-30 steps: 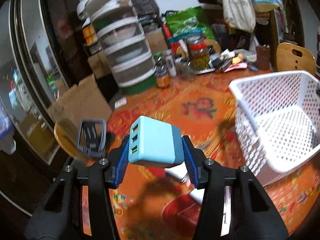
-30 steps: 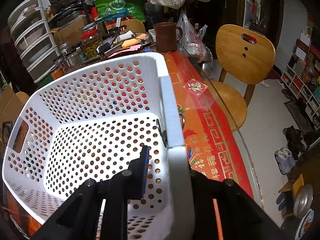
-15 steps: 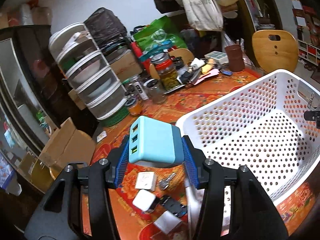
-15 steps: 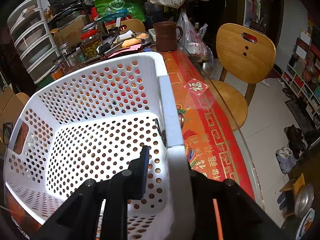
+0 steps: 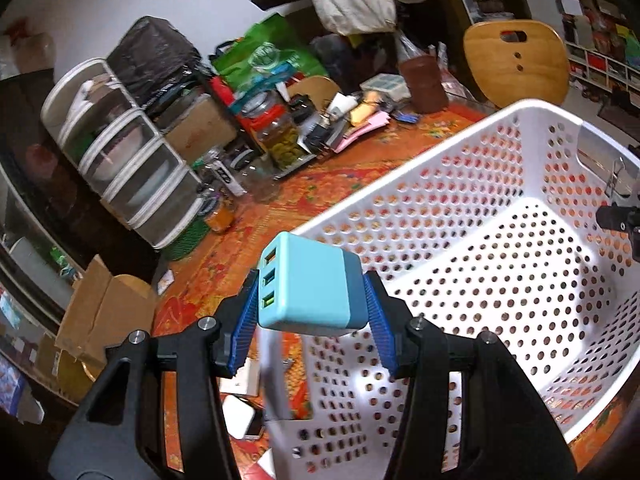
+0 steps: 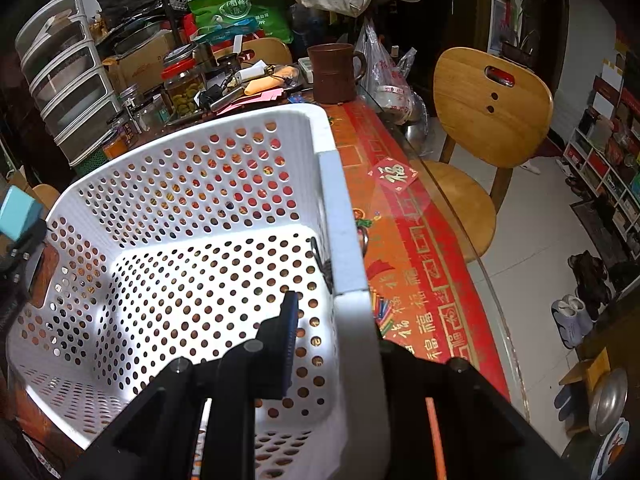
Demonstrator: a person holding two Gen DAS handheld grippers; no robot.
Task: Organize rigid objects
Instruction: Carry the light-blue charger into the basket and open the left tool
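My left gripper (image 5: pixel 312 316) is shut on a light blue USB charger block (image 5: pixel 310 286) and holds it in the air above the near-left rim of the white perforated basket (image 5: pixel 520 240). The charger also shows at the left edge of the right wrist view (image 6: pixel 16 214). My right gripper (image 6: pixel 332 320) is shut on the right wall of the basket (image 6: pixel 344 240), one finger inside, the other hidden behind the wall. The basket's floor shows nothing lying in it.
The basket stands on a red-orange patterned tablecloth (image 6: pixel 404 240). White adapters (image 5: pixel 240 420) lie on the table below my left gripper. Stacked plastic drawers (image 5: pixel 128 168), jars (image 5: pixel 280 140), a brown mug (image 6: pixel 332 74) and clutter fill the back. A wooden chair (image 6: pixel 488 112) stands at the right.
My left gripper has carried the charger to the right, from above the open tablecloth to over the basket's rim. My right gripper has kept its hold on the basket wall.
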